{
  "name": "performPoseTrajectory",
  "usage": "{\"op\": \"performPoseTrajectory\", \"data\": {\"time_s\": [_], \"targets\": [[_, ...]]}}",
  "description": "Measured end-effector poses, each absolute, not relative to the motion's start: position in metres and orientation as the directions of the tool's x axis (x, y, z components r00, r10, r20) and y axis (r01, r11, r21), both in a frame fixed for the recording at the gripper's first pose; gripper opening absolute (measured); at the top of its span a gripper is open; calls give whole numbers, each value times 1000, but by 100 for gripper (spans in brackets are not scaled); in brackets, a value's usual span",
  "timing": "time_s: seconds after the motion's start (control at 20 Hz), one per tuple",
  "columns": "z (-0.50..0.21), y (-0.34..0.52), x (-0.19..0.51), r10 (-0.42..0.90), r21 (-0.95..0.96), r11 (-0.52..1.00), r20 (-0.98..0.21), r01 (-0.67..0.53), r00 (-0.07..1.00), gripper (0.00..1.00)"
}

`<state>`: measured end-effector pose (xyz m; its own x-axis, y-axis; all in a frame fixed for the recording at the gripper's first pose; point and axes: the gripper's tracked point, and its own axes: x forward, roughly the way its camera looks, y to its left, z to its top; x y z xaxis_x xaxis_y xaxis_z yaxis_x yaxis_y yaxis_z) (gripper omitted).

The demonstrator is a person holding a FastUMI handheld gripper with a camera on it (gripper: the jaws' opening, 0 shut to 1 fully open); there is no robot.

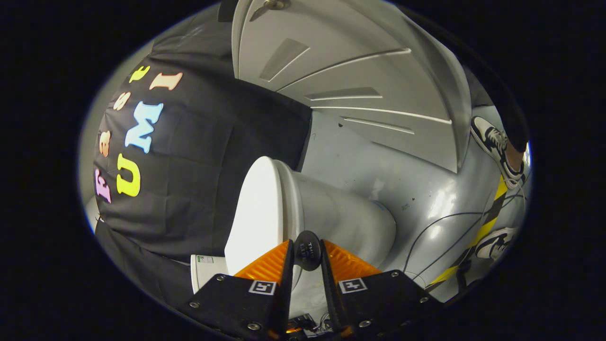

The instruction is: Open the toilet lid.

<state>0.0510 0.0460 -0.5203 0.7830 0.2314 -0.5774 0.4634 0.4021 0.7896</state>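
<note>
The view is rolled sideways. The white toilet lid (pixel 255 208) lies against the grey-white bowl (pixel 341 218), just beyond my fingers. A small black round knob (pixel 307 258) sits at the lid's front edge. My gripper (pixel 307 244) is shut on this knob, with one finger pressing on each side of it. The lid looks down on the seat, or barely lifted; I cannot tell which. The toilet's white tank (pixel 206 272) shows beside one finger, against the black cloth wall.
A white panelled door (pixel 360 80) stands beyond the toilet. The grey floor (pixel 426 189) carries a thin cable (pixel 426 227) and a yellow-and-black tape strip (pixel 487 222). A person's two sneakers (pixel 494 142) (pixel 494 242) stand near the tape.
</note>
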Motion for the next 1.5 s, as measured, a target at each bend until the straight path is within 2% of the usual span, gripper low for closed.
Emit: {"op": "performPoseTrajectory", "data": {"time_s": [0.05,0.15,0.3,0.65,1.1,1.5], "targets": [[-519,46,50,226,794,389,-574,467,787,27],[-519,44,49,222,791,382,-580,477,784,22],[-516,40,51,203,776,406,-592,483,780,19],[-508,40,49,198,746,465,-612,476,766,1],[-477,41,47,178,711,540,-619,450,765,1],[-448,45,45,176,666,645,-608,376,774,1]]}}
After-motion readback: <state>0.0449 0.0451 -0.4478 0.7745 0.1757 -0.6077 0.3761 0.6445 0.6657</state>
